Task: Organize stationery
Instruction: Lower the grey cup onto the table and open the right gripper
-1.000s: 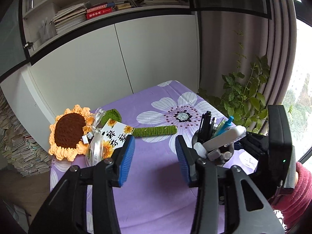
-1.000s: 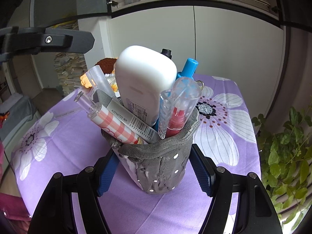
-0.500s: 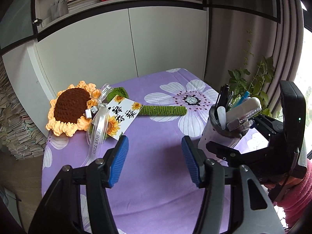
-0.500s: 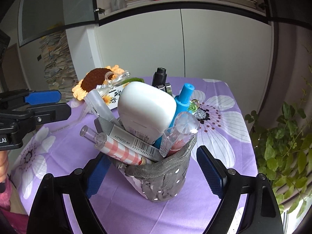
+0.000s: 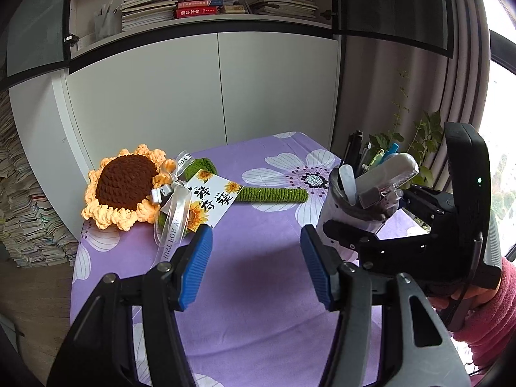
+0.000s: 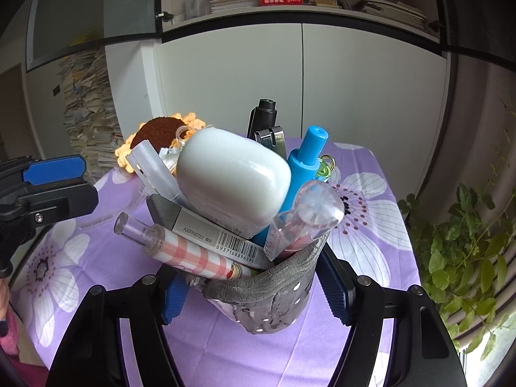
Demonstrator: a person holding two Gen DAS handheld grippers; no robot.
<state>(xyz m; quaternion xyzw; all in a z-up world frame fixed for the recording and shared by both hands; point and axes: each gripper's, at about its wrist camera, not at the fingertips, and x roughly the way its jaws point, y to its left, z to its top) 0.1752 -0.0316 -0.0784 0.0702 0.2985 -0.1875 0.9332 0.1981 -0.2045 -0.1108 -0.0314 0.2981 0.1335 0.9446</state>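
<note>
My right tongs have just closed onto the grey pen holder, crammed with pens, above the purple cloth, my left tongs apart and empty, so next I'd carry it steadily to its spot.

Table, covered with a purple cloth printed with large white flowers; stood against white cabinet doors. On it, at the far left: one crocheted sunflower, brown centre and orange-yellow petals, lying flat, its green knitted stem stretched rightward across the cloth. Tied at the flower's neck: a translucent white ribbon with lettering, trailing toward the near side, and a white card printed with sunflowers and black characters, resting partly over the stem. Whether the grey pen holder touched the cloth could not be told.
</note>
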